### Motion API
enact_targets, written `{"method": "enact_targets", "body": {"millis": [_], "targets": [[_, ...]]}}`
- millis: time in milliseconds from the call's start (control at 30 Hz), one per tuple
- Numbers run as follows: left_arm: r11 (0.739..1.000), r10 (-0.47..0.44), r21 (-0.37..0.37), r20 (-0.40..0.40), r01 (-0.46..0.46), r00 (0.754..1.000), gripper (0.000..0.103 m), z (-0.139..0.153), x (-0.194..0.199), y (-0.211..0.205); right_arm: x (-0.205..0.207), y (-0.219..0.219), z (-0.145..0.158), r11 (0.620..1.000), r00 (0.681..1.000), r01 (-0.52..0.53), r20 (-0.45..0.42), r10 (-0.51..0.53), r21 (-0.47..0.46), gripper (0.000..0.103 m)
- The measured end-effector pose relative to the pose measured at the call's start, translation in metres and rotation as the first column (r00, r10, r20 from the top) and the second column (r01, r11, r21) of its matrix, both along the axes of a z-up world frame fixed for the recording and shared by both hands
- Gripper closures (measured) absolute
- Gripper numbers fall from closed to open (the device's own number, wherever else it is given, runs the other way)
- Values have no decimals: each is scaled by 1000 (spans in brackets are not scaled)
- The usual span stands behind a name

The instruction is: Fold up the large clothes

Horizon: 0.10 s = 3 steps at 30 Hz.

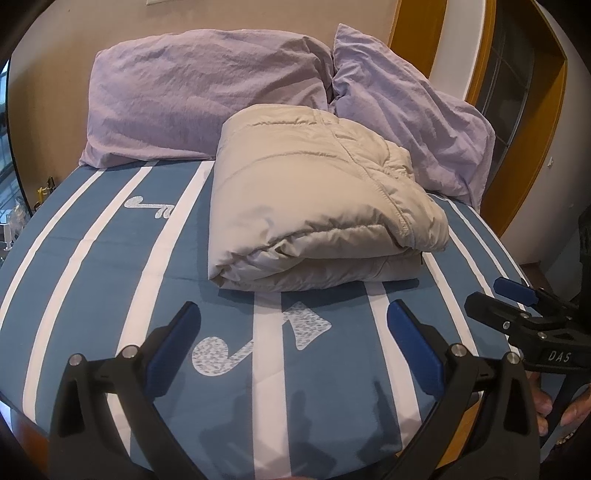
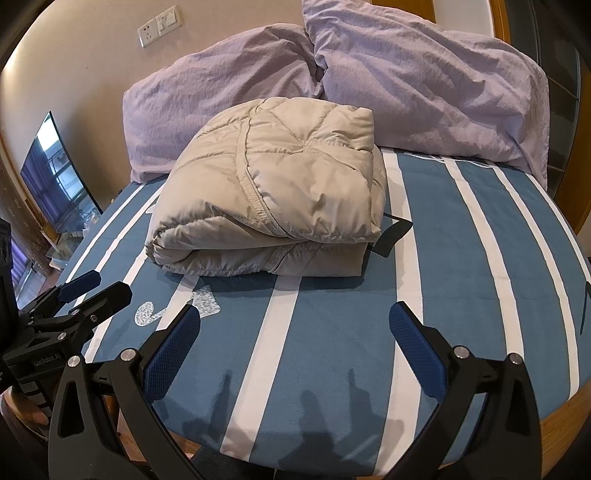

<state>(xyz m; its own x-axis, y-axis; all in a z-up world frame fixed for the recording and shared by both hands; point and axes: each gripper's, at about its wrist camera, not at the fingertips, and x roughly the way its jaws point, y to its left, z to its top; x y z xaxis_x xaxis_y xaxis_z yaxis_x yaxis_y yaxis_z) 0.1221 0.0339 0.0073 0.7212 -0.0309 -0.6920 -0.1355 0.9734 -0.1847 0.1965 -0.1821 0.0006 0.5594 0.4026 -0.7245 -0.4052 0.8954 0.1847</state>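
Note:
A beige puffer jacket (image 1: 314,206) lies folded into a thick bundle on the blue and white striped bed cover (image 1: 96,280). It also shows in the right wrist view (image 2: 273,199), with a black strap sticking out at its right side. My left gripper (image 1: 293,328) is open and empty, held above the bed's front, short of the jacket. My right gripper (image 2: 295,328) is open and empty too, also short of the jacket. Each gripper shows in the other's view: the right one at the far right (image 1: 517,299), the left one at the far left (image 2: 92,291).
Two lilac pillows (image 1: 207,96) (image 1: 406,114) lean on the wall behind the jacket. A wooden door frame (image 1: 524,122) stands at the right. A dark screen (image 2: 55,173) and a low shelf stand left of the bed. Wall sockets (image 2: 159,26) sit above the pillows.

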Motion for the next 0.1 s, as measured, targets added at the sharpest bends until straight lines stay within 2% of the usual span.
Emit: {"method": "enact_targets", "body": {"millis": [100], "targets": [[1000, -1, 0, -3, 1, 1000, 2, -1, 1, 1, 0, 1, -3, 1000, 1000, 2, -2, -2, -1, 1]]}}
